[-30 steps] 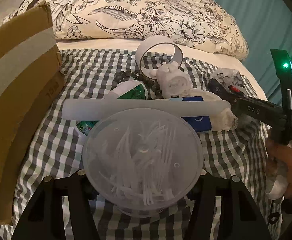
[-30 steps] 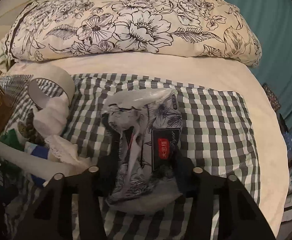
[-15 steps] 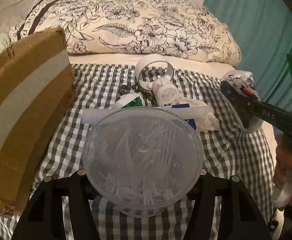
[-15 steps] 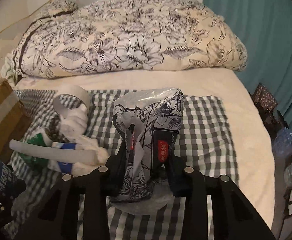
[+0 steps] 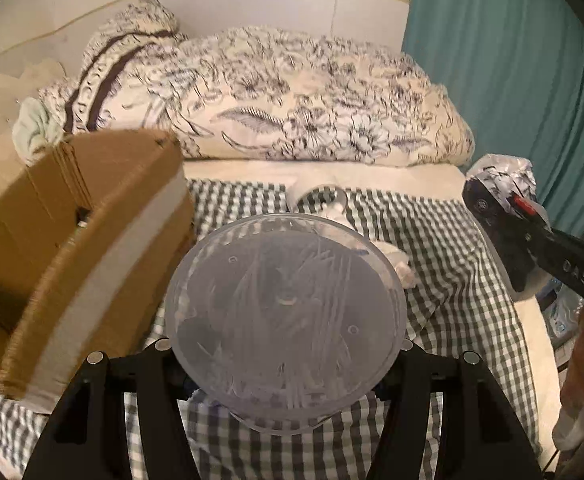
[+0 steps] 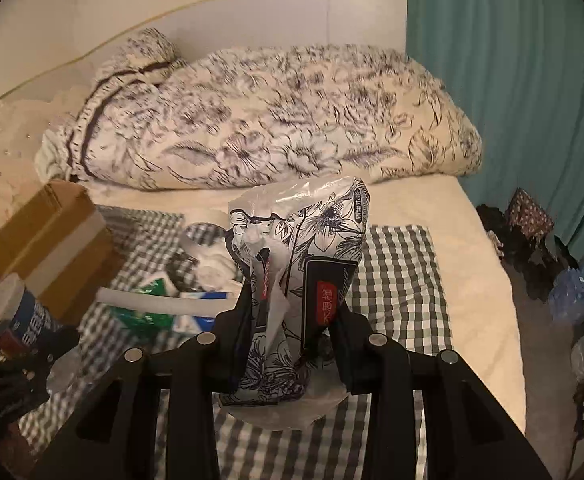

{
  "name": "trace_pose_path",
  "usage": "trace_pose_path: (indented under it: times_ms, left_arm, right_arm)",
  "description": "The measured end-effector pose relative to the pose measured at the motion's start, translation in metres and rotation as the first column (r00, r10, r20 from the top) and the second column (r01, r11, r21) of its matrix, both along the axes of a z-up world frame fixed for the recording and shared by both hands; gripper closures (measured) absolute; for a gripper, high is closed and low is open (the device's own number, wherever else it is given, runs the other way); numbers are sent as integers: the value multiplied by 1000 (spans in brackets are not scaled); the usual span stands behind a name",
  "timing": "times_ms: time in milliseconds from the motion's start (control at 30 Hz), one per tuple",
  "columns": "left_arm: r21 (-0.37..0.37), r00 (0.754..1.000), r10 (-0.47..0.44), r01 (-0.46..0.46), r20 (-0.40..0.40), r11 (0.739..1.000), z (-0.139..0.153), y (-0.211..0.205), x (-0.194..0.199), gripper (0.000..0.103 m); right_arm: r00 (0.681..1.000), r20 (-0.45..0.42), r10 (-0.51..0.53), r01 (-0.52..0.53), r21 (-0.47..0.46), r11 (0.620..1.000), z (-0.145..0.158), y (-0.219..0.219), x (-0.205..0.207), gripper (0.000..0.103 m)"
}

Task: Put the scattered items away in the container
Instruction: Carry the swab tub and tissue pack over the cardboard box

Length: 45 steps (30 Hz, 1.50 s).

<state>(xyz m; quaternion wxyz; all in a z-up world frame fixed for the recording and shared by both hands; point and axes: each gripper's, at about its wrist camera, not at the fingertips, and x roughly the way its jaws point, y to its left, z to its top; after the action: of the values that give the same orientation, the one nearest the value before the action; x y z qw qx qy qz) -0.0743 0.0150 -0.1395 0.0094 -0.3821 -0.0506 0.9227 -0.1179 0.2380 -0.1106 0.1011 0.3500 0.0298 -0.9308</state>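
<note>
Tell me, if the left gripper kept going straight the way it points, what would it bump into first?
Probably the checkered cloth on the bed. The left gripper holds a round clear tub and points down at the cloth, beside the cardboard box. The tub hides what lies straight ahead, so this is a guess.

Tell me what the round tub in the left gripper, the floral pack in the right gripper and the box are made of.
Round tub: clear, slightly frosted plastic; thin white sticks show through its lid.
Floral pack: soft glossy plastic film, crinkled and shiny; probably tissues.
Box: brown corrugated cardboard, matt, with a pale tape strip.
</note>
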Motion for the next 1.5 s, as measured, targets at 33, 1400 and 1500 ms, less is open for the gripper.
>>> trace_pose_path:
  times_ms: [33, 1400, 1500]
  left_arm:
    - [-1, 1000, 3, -3, -8, 1000, 4, -2, 3, 41]
    - [-64, 970, 94, -111, -223, 992, 141, -106, 80, 41]
    - [-65, 969, 109, -126, -222, 990, 141, -117, 80, 41]
  right_arm:
    - [1000, -10, 4, -4, -5, 1000, 6, -2, 6, 68]
    - [979, -160, 127, -140, -68, 988, 118, -113, 98, 68]
    - [978, -155, 140, -154, -82, 985, 117, -122, 94, 68]
